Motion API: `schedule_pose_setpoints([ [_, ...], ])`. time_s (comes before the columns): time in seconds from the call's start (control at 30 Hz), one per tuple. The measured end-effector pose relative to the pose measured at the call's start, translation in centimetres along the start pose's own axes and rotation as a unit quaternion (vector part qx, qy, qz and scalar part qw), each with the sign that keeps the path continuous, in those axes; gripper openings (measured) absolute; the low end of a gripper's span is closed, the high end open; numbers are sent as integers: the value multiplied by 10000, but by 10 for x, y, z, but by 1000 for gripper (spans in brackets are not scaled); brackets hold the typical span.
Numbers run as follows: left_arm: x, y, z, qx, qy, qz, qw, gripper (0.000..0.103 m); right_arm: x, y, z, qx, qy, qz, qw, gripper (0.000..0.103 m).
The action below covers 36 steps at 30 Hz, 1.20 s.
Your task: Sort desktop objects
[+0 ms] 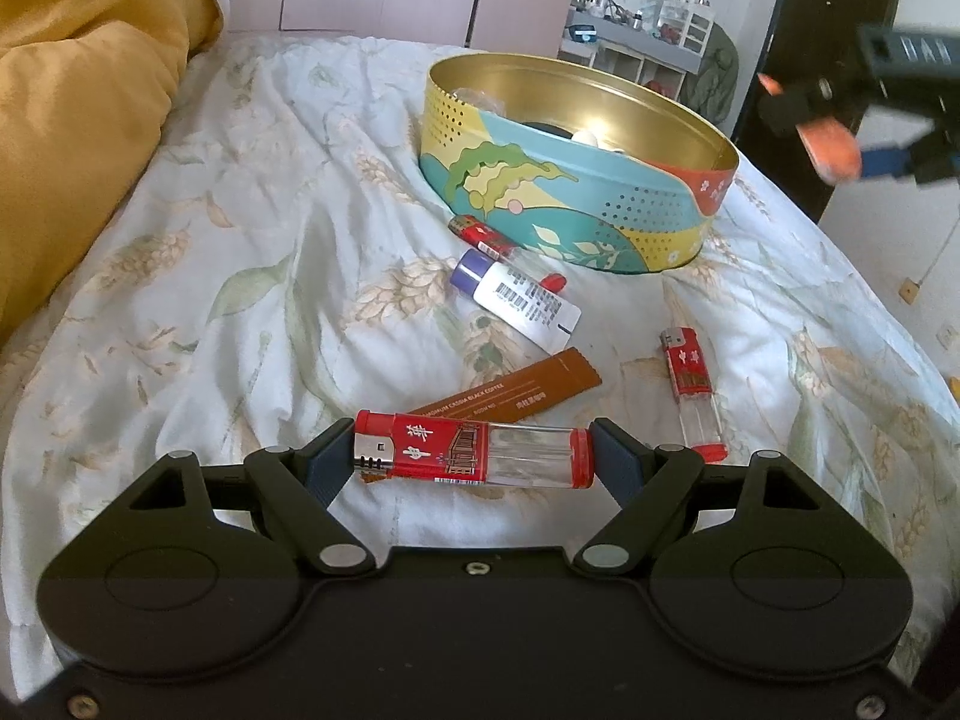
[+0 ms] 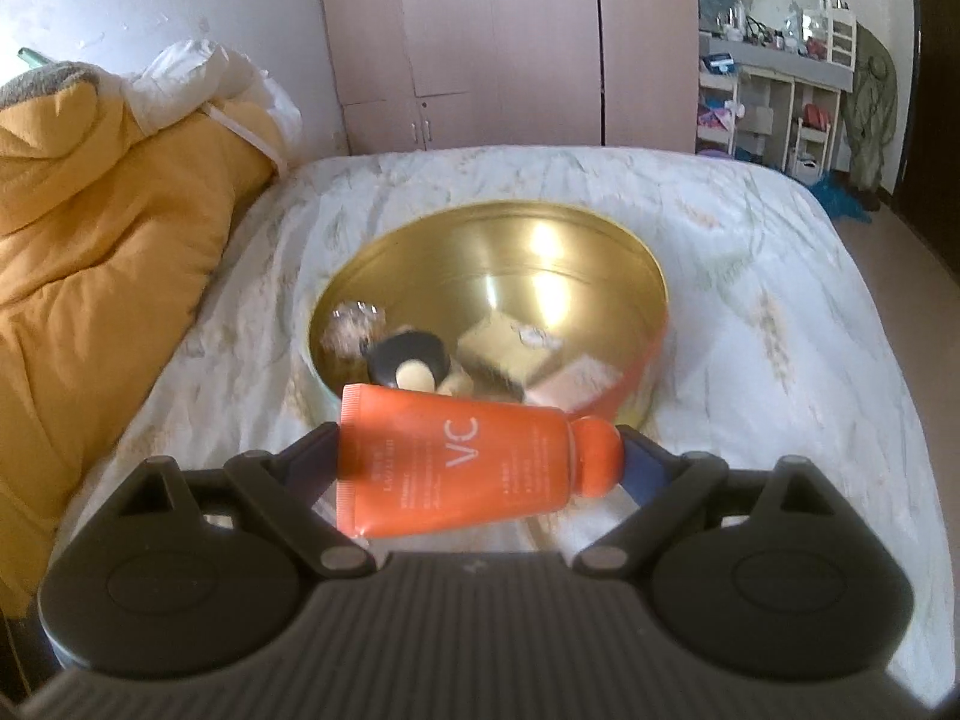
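Note:
My left gripper (image 1: 473,450) is shut on a red-and-clear lighter (image 1: 474,449), held lengthwise between the pads just above the bedsheet. My right gripper (image 2: 480,462) is shut on an orange tube (image 2: 462,459) marked VC, hovering over the near rim of the round gold-lined tin (image 2: 510,228). In the left wrist view the right gripper (image 1: 834,138) shows blurred at the upper right beyond the tin (image 1: 576,210). On the sheet lie a second lighter (image 1: 690,390), a third lighter (image 1: 483,235), a white tube with a purple cap (image 1: 516,297) and a brown coffee sachet (image 1: 516,393).
The tin holds a black compact (image 2: 408,357), small boxes (image 2: 510,348) and a clear wrapper (image 2: 354,324). A yellow duvet (image 1: 78,120) is heaped along the left of the bed. Pink wardrobe doors (image 2: 468,42) stand behind, and a cluttered shelf (image 2: 780,78) is at the far right.

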State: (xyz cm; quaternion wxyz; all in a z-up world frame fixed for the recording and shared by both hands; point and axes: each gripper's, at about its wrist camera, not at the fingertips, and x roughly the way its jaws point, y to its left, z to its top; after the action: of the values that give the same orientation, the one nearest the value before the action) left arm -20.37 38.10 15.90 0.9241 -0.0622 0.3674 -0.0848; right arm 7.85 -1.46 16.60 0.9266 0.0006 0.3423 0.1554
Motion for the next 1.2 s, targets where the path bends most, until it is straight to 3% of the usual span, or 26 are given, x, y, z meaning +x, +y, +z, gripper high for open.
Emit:
schedule_pose_setpoints([
  [1.0,5,10,3,-243,54,-105,9996,81,54,41,57,-118,261,-229,9993,95],
  [1.2,6,9,2,-259,88,-112,9996,81,60,42,65,52,220,-534,9983,103],
])
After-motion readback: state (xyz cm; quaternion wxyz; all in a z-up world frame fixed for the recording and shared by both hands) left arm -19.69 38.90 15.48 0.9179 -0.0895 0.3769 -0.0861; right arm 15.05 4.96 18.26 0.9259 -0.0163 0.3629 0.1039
